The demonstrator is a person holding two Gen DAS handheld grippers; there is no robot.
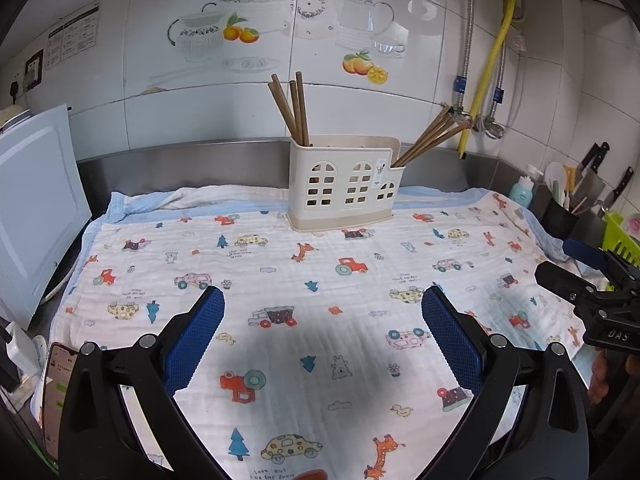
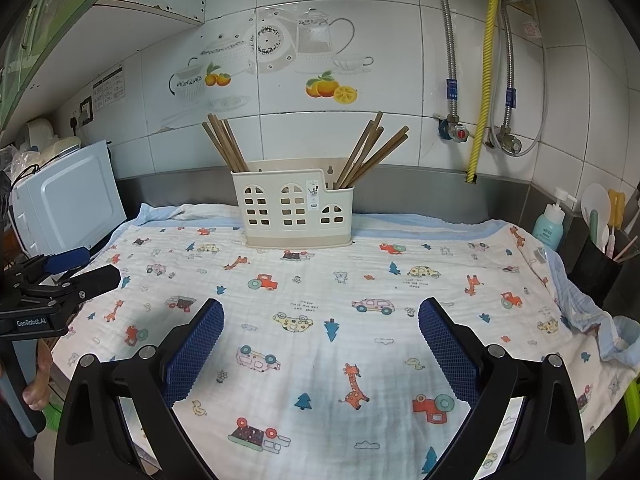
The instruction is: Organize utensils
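Observation:
A cream plastic utensil holder (image 1: 344, 184) (image 2: 294, 216) stands at the back of a cartoon-print cloth (image 1: 304, 280) (image 2: 320, 300). Brown chopsticks stand in its left compartment (image 1: 294, 108) (image 2: 226, 144) and lean out of its right compartment (image 1: 432, 136) (image 2: 370, 152). My left gripper (image 1: 322, 336) is open and empty above the near cloth; it also shows at the left edge of the right wrist view (image 2: 76, 268). My right gripper (image 2: 320, 340) is open and empty above the cloth; it also shows at the right edge of the left wrist view (image 1: 576, 268).
A white appliance (image 1: 36, 208) (image 2: 76, 200) stands at the left. A phone (image 1: 56, 396) lies at the near left. At the right stand a teal pump bottle (image 2: 550, 226), a black pot of utensils (image 2: 600, 264) and knives (image 1: 600, 176). Pipes (image 2: 484, 68) run down the tiled wall.

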